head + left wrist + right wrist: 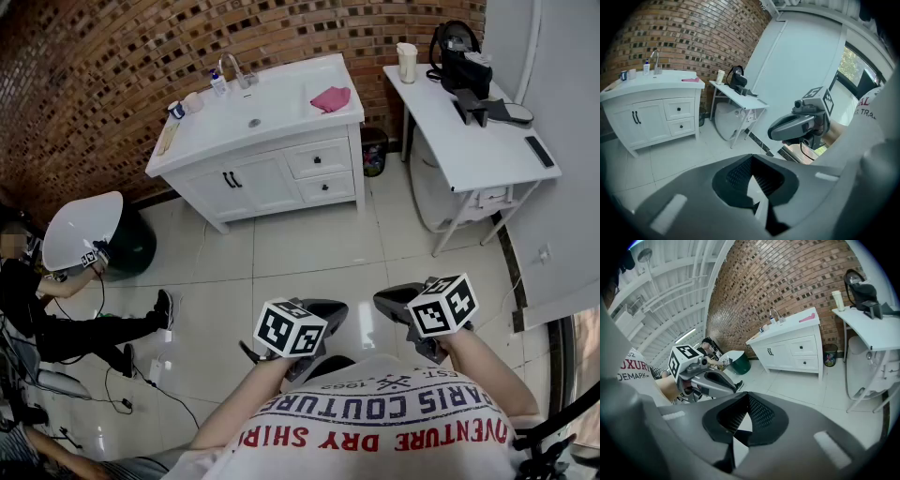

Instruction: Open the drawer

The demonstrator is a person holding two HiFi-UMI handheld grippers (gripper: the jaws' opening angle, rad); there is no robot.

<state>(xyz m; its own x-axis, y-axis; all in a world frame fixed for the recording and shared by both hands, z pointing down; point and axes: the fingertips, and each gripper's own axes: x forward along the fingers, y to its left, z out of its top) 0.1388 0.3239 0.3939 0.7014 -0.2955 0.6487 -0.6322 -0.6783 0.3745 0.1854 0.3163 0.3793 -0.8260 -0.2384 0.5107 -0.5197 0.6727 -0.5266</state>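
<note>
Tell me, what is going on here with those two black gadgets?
A person holds a left gripper and a right gripper low in front of the body, both shut and empty. Across the room stands a white vanity cabinet; its upper drawer and lower drawer are both closed. Neither gripper is near it, so opening a drawer has not begun.

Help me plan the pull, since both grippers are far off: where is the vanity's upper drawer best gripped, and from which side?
Take the small dark knob at the middle of the upper drawer, approaching its front straight on, one jaw on each side of the knob. The front is flat and closed, so only the knob sticks out for jaws to close around.
</note>
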